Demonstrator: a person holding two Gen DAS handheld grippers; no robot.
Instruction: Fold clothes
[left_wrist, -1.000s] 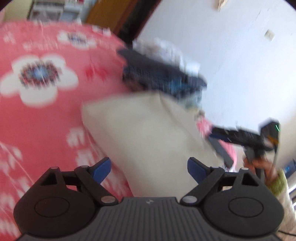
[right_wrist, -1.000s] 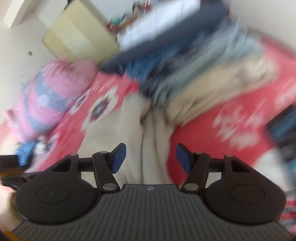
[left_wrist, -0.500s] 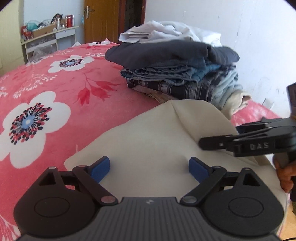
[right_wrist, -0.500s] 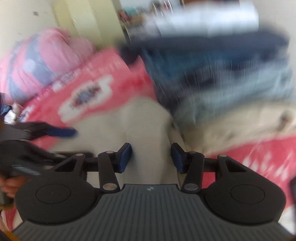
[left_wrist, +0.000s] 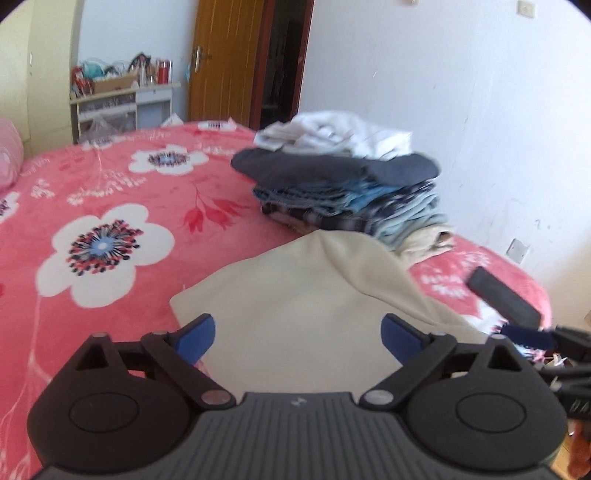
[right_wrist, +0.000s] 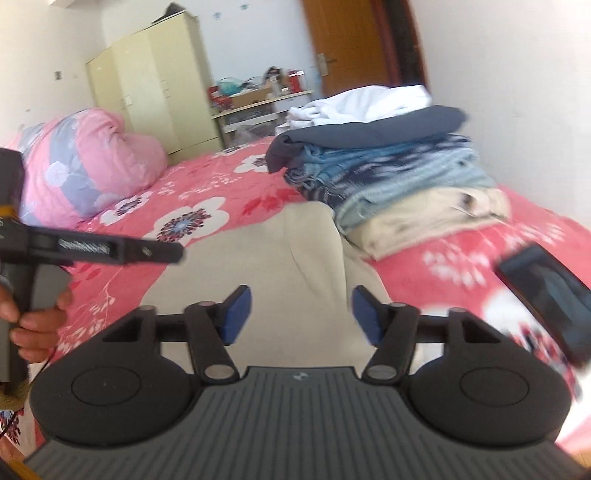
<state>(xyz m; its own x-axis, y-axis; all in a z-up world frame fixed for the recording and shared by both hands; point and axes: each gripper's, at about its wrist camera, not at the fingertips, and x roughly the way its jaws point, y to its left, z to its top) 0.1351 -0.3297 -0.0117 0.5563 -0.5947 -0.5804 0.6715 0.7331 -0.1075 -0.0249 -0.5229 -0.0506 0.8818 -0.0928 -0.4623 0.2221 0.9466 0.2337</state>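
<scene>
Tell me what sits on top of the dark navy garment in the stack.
A crumpled white garment lies on the dark navy garment, loosely bunched rather than folded. Beneath it are blue denim and plaid layers and a cream piece; anything further inside the stack is covered.

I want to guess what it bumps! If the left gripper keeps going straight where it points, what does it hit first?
Probably the cream garment lying on the red flowered bedspread. The open left gripper points over it, and farther on stands the pile of folded clothes. Depth is hard to judge.
</scene>
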